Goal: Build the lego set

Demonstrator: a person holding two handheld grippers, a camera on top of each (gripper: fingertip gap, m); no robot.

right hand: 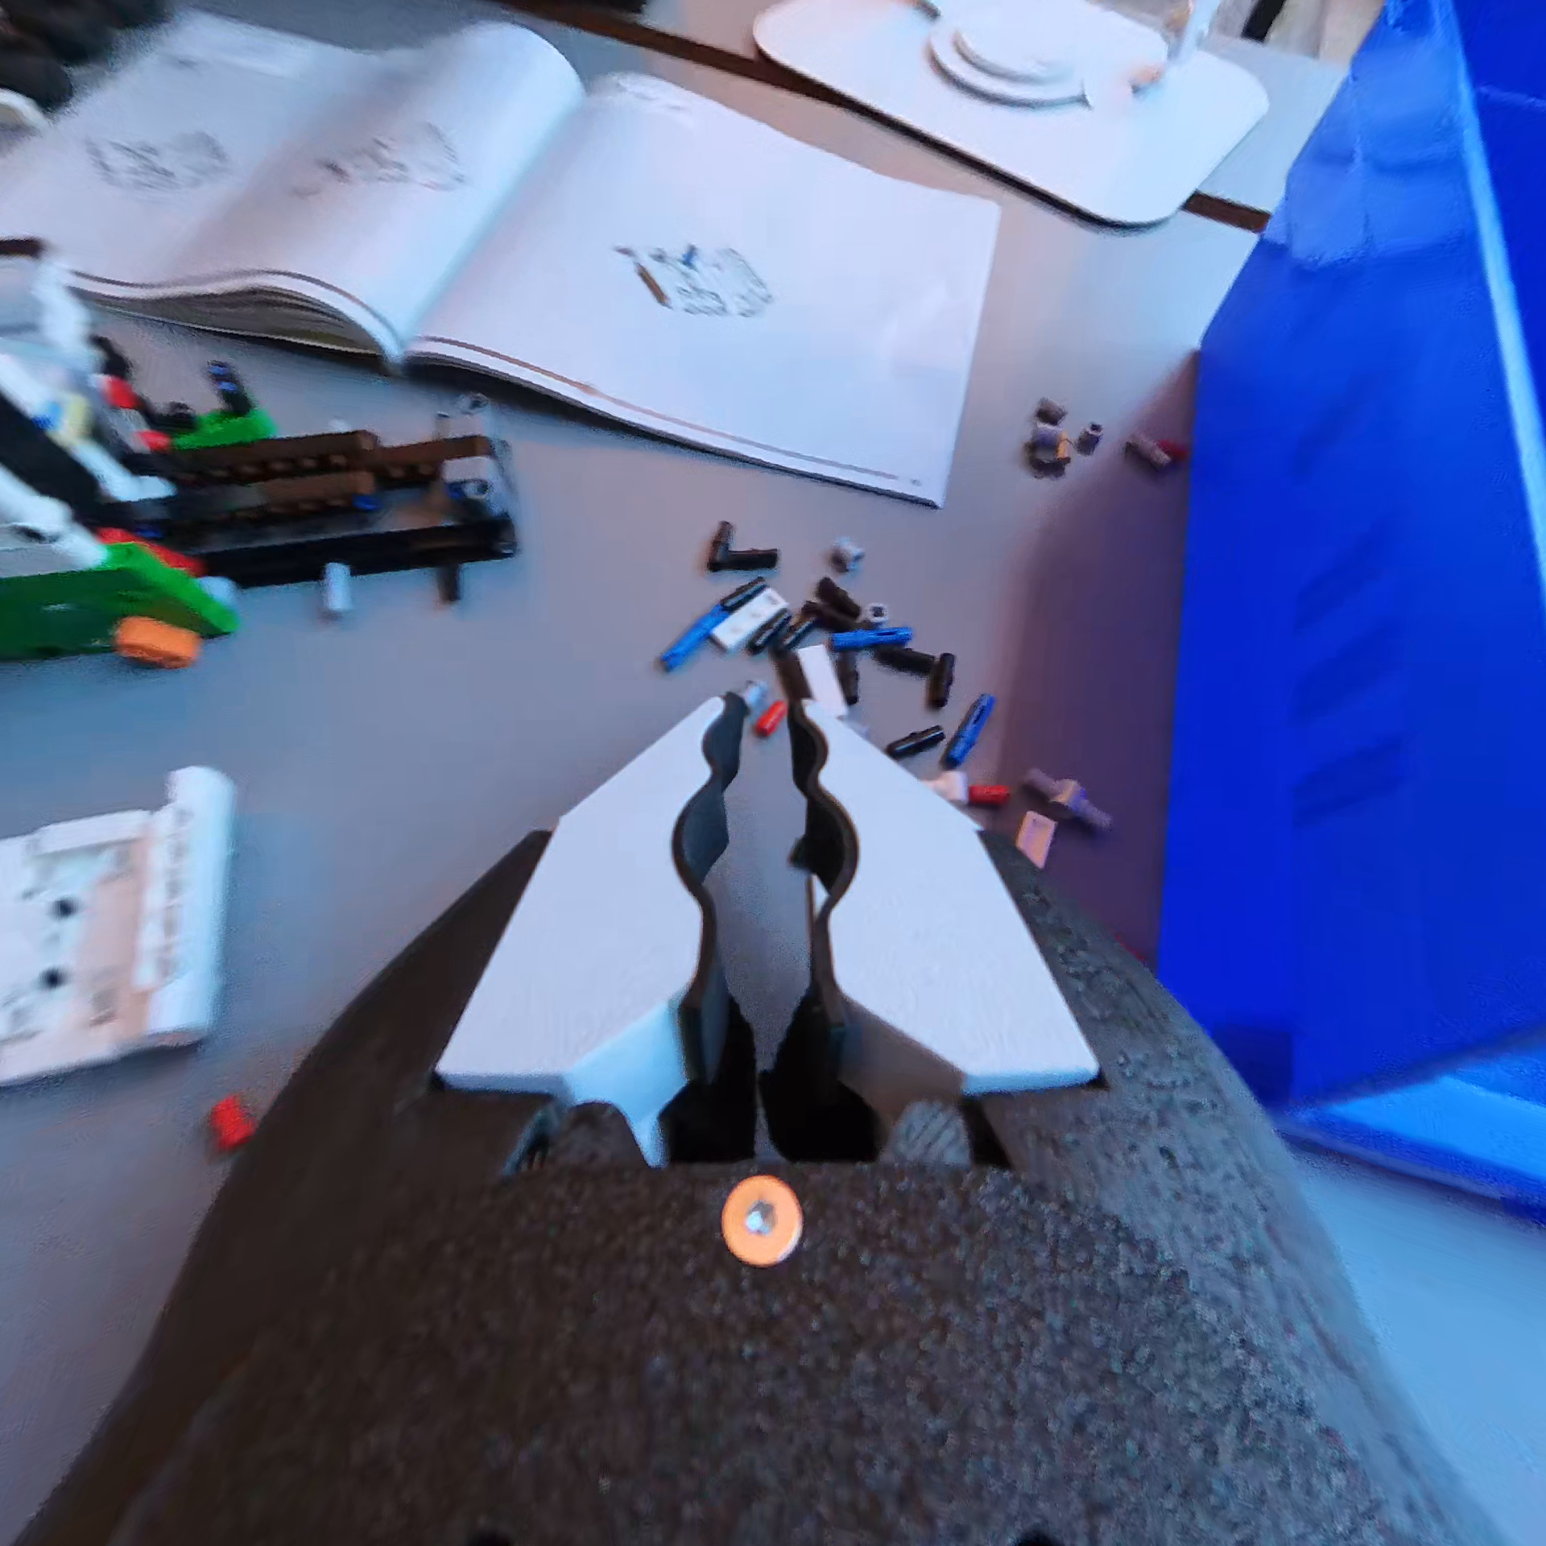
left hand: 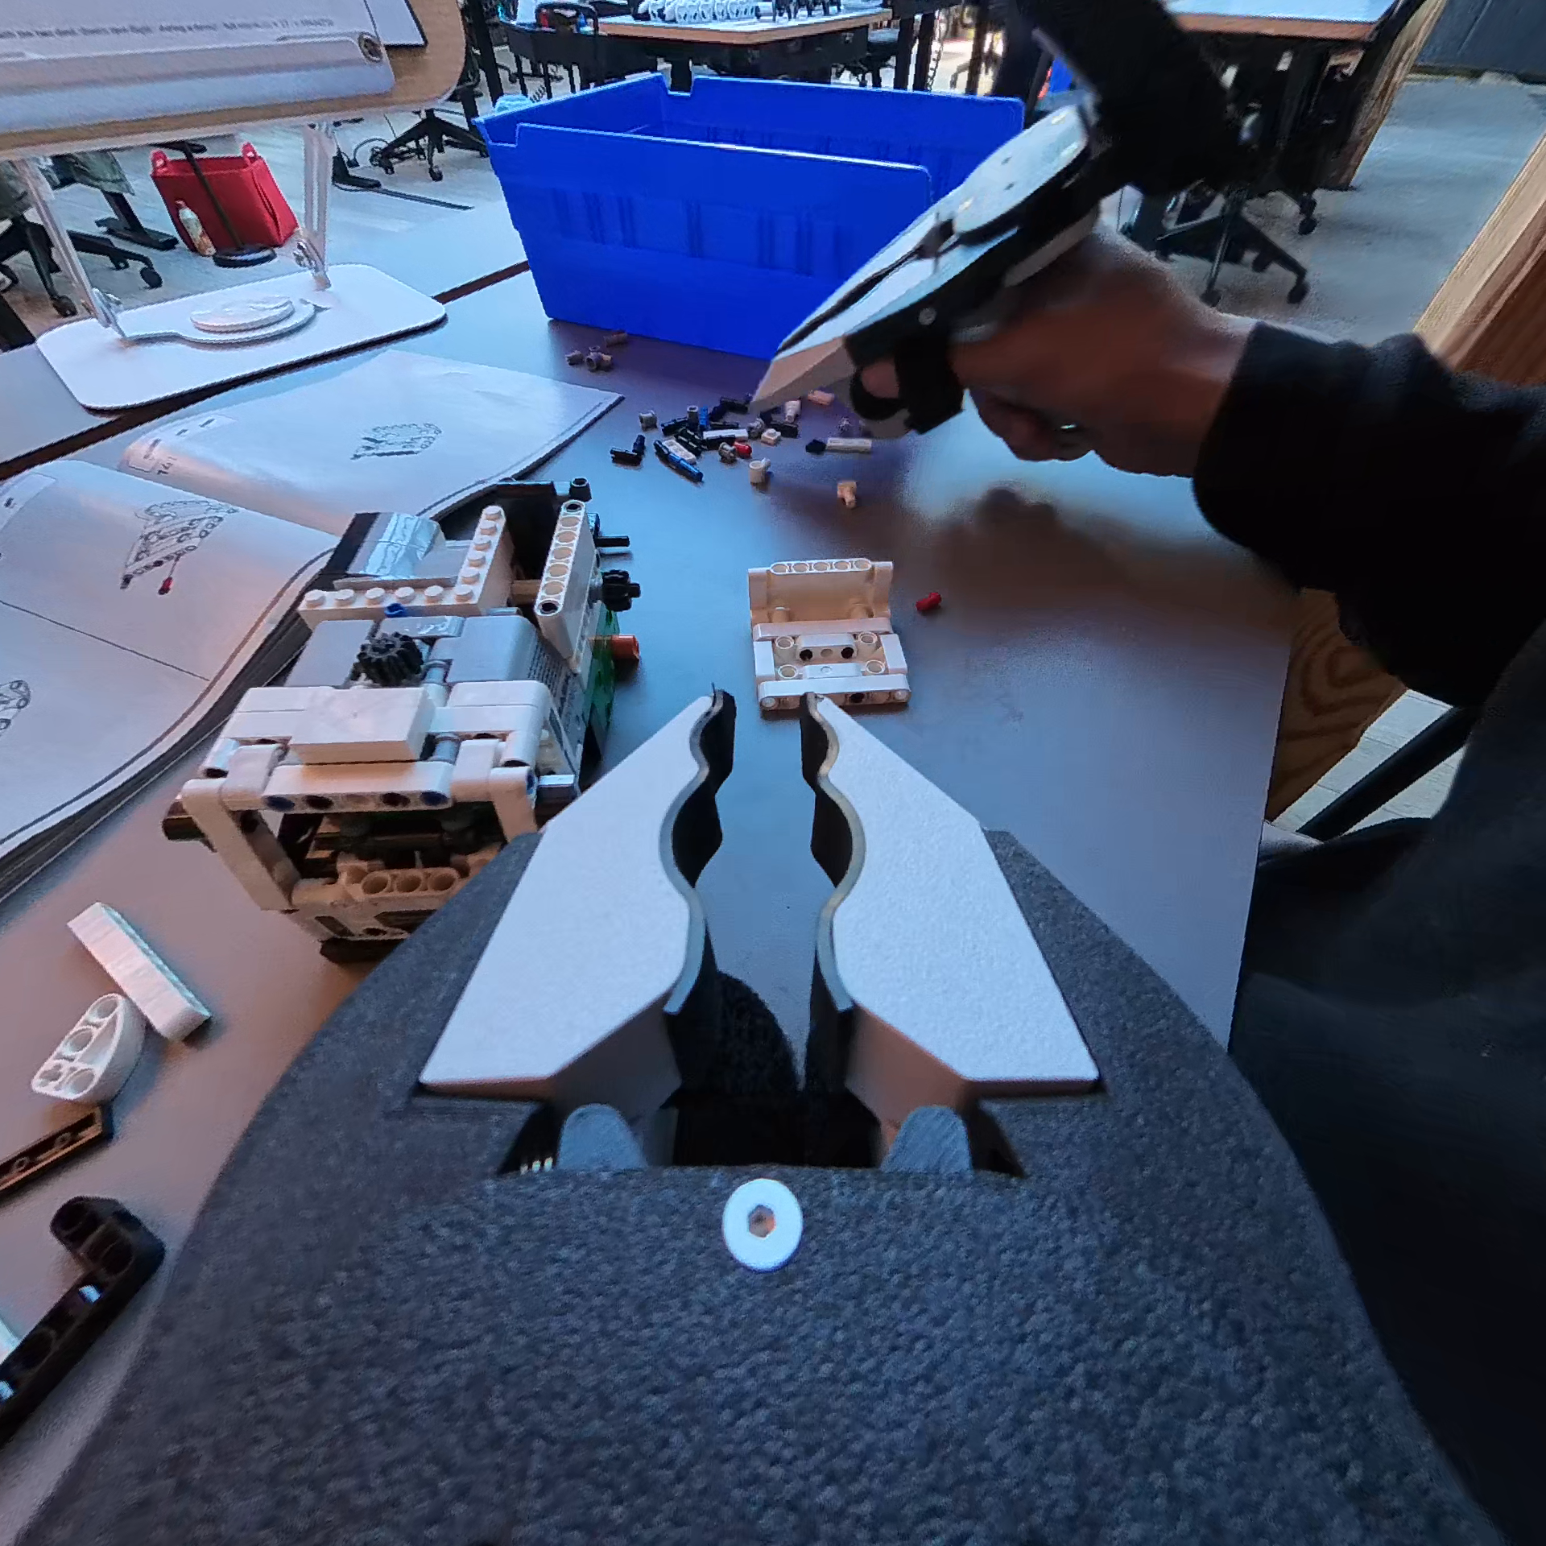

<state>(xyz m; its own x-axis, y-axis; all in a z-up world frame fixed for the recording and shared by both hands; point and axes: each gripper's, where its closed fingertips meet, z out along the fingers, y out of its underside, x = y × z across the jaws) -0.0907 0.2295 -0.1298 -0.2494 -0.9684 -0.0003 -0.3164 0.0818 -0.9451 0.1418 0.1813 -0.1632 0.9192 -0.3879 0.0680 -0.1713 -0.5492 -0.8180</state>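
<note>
Blurring smears most of your right wrist view, so the small pins ahead read only as coloured streaks, and your own gripper bodies cover the near table in both views. Your left gripper (left hand: pixel 765 703) hovers with its fingers a narrow gap apart, holding nothing, tips just short of the small white frame assembly (left hand: pixel 826 636) lying flat on the grey table (left hand: pixel 1087 711). A lone red pin (left hand: pixel 927 601) sits just right of that assembly. To the left stands the larger white and grey lego model (left hand: pixel 418 711), its lower side hidden behind the gripper body, with loose white and black beams (left hand: pixel 138 970) cut off at the left edge. Your right gripper (right hand: pixel 765 707) is likewise parted only narrowly and empty, its tips just above the scatter of black, blue and red pins (right hand: pixel 836 636); a red pin (right hand: pixel 770 718) shows between the tips, but you cannot tell whether it is touched. Beyond lie the open instruction book (right hand: pixel 711 276) and the blue bin (left hand: pixel 719 209), which walls off the far right. A white stand base (left hand: pixel 243 326) sits farthest back.
</note>
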